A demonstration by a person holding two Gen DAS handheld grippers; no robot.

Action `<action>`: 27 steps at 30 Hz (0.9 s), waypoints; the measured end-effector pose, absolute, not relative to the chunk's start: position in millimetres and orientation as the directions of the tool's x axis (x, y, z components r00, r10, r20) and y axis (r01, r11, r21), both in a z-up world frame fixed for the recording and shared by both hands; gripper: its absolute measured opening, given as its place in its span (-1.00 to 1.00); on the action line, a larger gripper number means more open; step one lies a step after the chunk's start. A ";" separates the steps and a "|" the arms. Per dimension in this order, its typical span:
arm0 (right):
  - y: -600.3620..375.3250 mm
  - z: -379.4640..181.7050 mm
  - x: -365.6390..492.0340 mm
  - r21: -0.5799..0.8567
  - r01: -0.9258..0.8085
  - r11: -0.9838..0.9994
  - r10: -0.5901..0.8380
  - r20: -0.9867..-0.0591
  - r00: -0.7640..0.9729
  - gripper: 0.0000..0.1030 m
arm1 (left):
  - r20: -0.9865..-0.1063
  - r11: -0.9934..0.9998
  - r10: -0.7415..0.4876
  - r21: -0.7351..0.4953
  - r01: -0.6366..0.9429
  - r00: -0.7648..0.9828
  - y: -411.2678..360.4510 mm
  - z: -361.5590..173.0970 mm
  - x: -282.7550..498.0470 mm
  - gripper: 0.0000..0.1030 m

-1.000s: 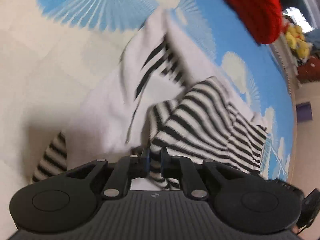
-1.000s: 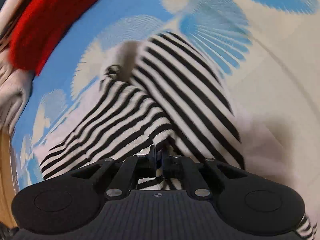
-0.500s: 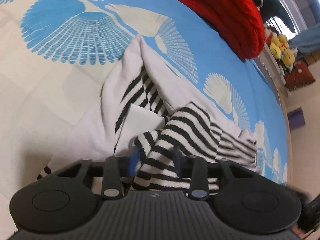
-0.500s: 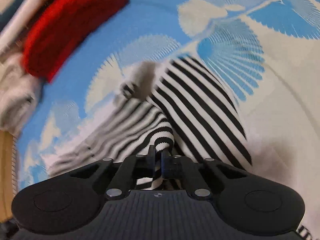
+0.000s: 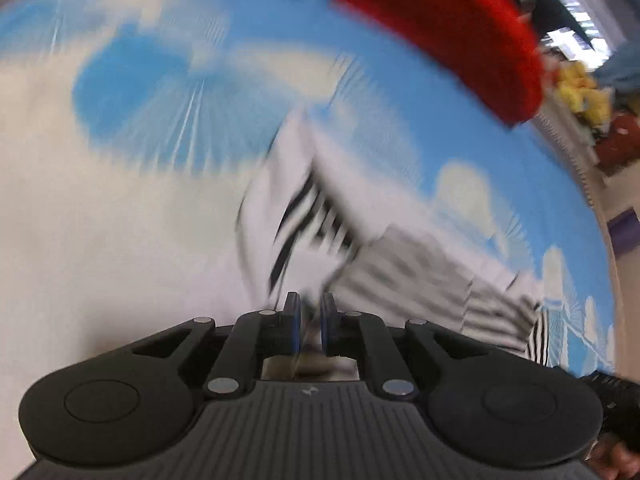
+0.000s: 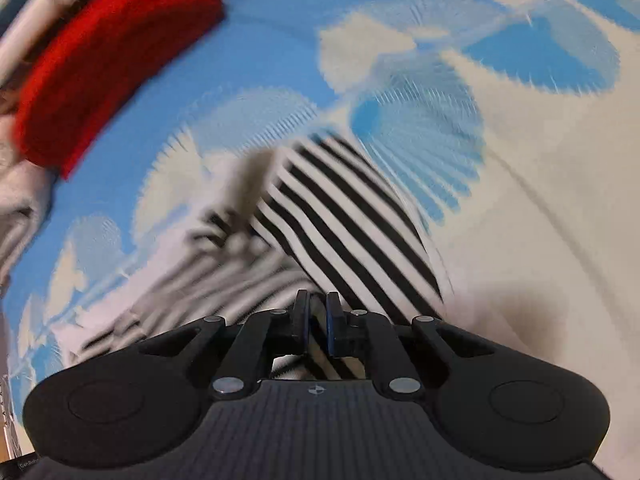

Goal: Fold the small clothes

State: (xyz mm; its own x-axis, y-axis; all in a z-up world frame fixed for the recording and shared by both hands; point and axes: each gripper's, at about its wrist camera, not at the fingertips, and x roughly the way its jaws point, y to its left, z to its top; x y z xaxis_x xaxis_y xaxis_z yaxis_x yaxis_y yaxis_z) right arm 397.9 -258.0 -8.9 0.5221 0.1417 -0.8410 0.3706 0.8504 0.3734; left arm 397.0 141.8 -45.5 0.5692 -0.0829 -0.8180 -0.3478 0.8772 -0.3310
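Pinching cloth on both sides, the two grippers look set to carry one edge of the black-and-white striped knit garment (image 6: 344,220) over itself. Nearest the viewer, the right gripper (image 6: 318,322) has its jaws nearly together with striped fabric running between them; the jaws have just eased open a little, though cloth is between the pads. The left gripper (image 5: 308,324) has just been closing; its narrow gap holds something pale that I take for the garment's plain white underside, but the blur keeps me from being sure. Gripping near the hem at two spots would keep the fold line straight, which is likely why both hold low and close.

Just beyond the garment's near end, the striped body lies rumpled, one part doubled across another, with the white reverse (image 5: 288,184) showing. The garment rests on a blue-and-cream sheet printed with fan shapes (image 6: 540,160), a soft surface whose kind I cannot tell. Well beyond the garment, a red knitted item (image 6: 104,76) lies clear of the work, beside pale grey cloth (image 6: 20,196).
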 end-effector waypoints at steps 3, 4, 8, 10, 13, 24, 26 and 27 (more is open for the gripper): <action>-249.2 13.0 395.7 0.407 0.279 0.870 0.155 -0.762 0.629 -0.67 | -0.744 0.921 -0.126 -0.333 -0.200 0.656 120.5 -32.6 397.3 -0.83; -245.5 15.8 395.9 0.428 0.242 0.871 0.185 -0.741 0.646 -0.55 | -0.750 0.918 -0.156 -0.350 -0.186 0.642 116.2 -38.1 400.0 -0.83; -235.8 -15.7 405.0 0.490 0.245 0.837 0.316 -0.798 0.514 -0.34 | -0.884 0.883 -0.167 -0.331 -0.333 0.437 122.5 -88.6 410.8 -0.86; -234.1 -39.5 407.1 0.422 0.308 0.852 0.290 -0.873 0.393 -0.35 | -0.886 0.871 -0.148 -0.327 -0.367 0.439 128.7 -91.2 410.8 -0.90; -230.3 -44.4 404.7 0.387 0.331 0.861 0.252 -0.889 0.384 -0.36 | -0.843 0.922 -0.109 -0.284 -0.263 0.527 111.5 -65.4 412.0 -0.80; -181.9 -60.1 402.9 0.449 0.131 0.884 0.410 -0.878 0.248 -0.30 | -0.870 0.928 -0.267 -0.347 -0.131 0.414 102.0 -75.5 421.7 -0.47; -173.9 -50.4 405.5 0.424 0.067 0.903 0.394 -0.882 0.259 -0.26 | -0.853 0.933 -0.233 -0.332 -0.142 0.467 116.1 -64.2 419.5 -0.46; -176.4 -40.9 405.1 0.452 0.051 0.890 0.418 -0.857 0.301 -0.27 | -0.856 0.939 -0.217 -0.314 -0.139 0.468 120.6 -62.9 418.3 -0.46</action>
State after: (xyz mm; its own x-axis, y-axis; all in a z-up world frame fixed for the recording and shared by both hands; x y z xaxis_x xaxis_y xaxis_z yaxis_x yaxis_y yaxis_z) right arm 405.1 -176.4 -40.9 0.3007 0.4180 -0.8572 0.0511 0.8905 0.4522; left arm 418.3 120.6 -62.9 0.4685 -0.2169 -0.8564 -0.1388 0.9393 -0.3138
